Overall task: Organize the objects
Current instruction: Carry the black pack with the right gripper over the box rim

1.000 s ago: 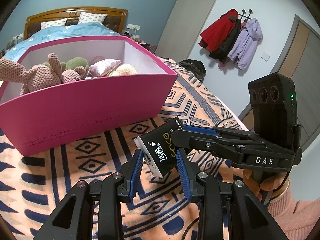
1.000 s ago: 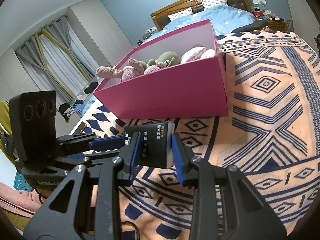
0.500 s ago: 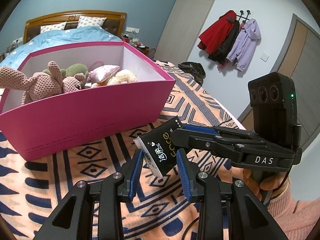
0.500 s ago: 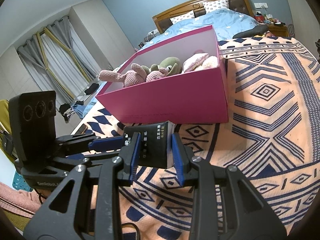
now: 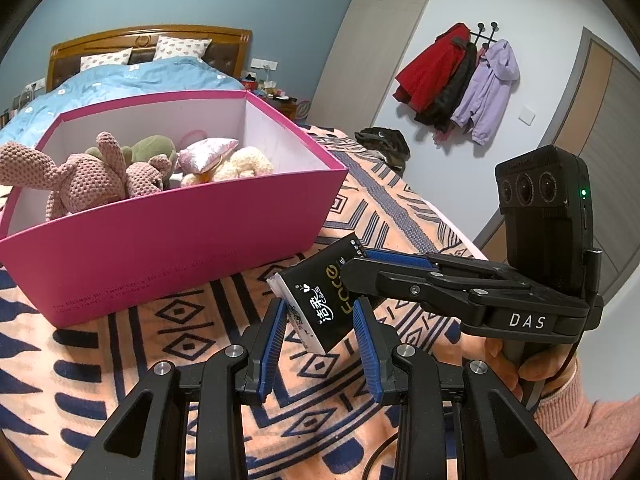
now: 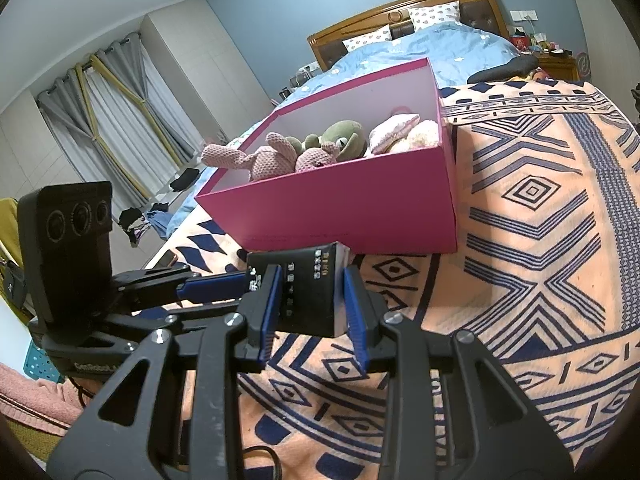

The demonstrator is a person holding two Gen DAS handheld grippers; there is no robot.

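A black tissue pack (image 5: 316, 292) with white and gold print hangs just above the patterned blanket, in front of the pink box (image 5: 168, 248). My left gripper (image 5: 320, 320) is shut on it, blue pads against both sides. From the right, my right gripper (image 5: 356, 266) clamps the pack's far end. In the right wrist view the same pack (image 6: 308, 300) sits between the pads of my right gripper (image 6: 311, 280), and my left gripper (image 6: 244, 286) reaches in from the left. The pink box (image 6: 360, 200) holds a pink knitted rabbit (image 5: 92, 180), a green plush (image 5: 152, 148) and a small pillow (image 5: 208, 152).
An orange and navy blanket (image 6: 540, 240) covers the surface under the box. Behind it lies a bed with a blue duvet (image 5: 120, 84). A phone (image 6: 168, 258) rests at the blanket's left edge. Coats (image 5: 460, 76) hang on the right wall. A hand in a pink sleeve (image 5: 520, 364) holds the right gripper.
The pink box sits a little lower and slightly smaller in both views, showing more of its inside. The pack stays gripped by both grippers.
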